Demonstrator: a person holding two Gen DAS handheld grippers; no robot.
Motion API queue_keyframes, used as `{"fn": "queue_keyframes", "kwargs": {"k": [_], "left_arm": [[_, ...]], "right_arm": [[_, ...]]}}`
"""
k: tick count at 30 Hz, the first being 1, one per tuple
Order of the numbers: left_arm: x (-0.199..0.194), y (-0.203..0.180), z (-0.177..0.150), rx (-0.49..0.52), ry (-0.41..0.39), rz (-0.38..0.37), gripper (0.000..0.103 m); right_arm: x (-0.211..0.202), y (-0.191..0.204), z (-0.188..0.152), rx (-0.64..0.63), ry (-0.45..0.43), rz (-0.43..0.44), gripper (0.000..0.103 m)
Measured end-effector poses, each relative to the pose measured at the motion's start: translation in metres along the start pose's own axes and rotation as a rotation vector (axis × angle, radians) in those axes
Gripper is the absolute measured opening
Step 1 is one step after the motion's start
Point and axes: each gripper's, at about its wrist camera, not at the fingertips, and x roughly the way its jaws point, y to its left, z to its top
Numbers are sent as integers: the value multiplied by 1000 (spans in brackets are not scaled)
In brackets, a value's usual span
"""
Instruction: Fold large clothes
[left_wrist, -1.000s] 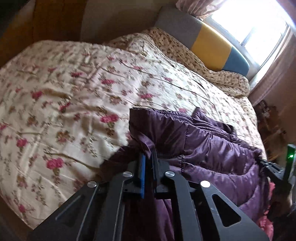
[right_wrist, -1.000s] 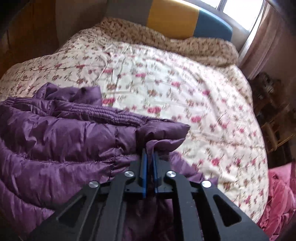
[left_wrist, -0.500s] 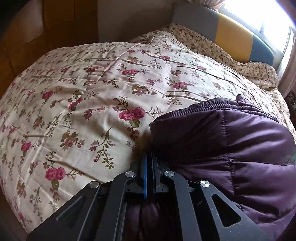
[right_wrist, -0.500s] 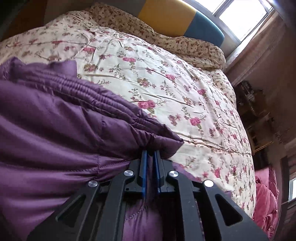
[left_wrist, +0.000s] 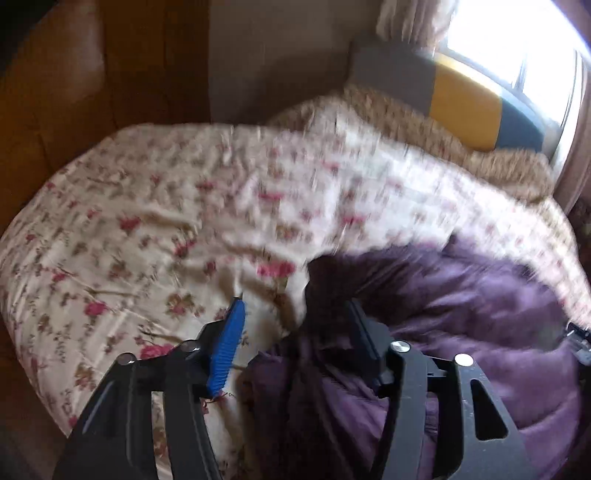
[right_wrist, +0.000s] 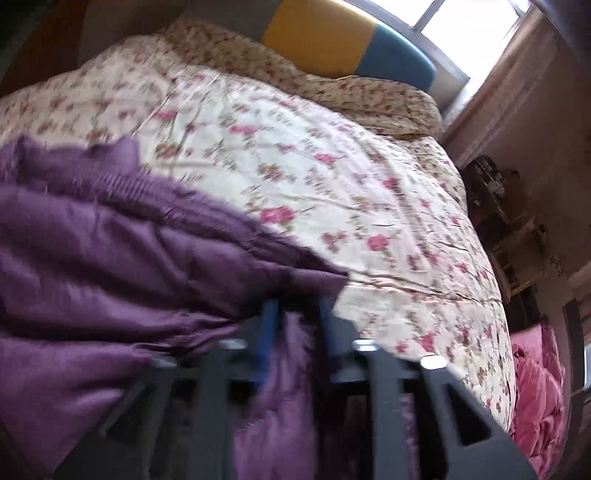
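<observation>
A purple quilted down jacket (left_wrist: 480, 314) lies folded on the floral bedspread (left_wrist: 166, 221). My left gripper (left_wrist: 295, 306) is open, its jaws wide apart at the jacket's left corner; the blue pad (left_wrist: 227, 347) is over the bedspread, the other finger against the purple fabric. In the right wrist view the jacket (right_wrist: 110, 266) fills the lower left. My right gripper (right_wrist: 297, 306) has its jaws parted, with purple fabric lying loose between them at the jacket's right corner. Both views are blurred.
The bed's headboard (right_wrist: 332, 40) is yellow and blue under a bright window. A brown wooden wall (left_wrist: 74, 92) stands left of the bed. A pink garment (right_wrist: 535, 398) lies off the bed's right side, near a cluttered shelf (right_wrist: 509, 229).
Both grippers were shut on the jacket's corners and have opened. The jacket's folded edge now rests on the bedspread, and both cameras have pulled back and upward.
</observation>
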Motion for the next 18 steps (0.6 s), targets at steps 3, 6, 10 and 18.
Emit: {"fn": "queue_keyframes", "kwargs": {"k": [3,6,10,18], "left_arm": [[-20,-12,4,16,-37,-61,56],[-27,-35,4,37,-45,-121,56],[-22,-68,2,86,-44,-172,57],[12,-91,-18,132,7,-161,59]], "right_arm": [[-28,-5,5,32,-43,20,53],[-56,3,9,74,-83,97,58],[-85,37,10,104,-119,221,61],[-70,94,-6,77,-114,237,62]]}}
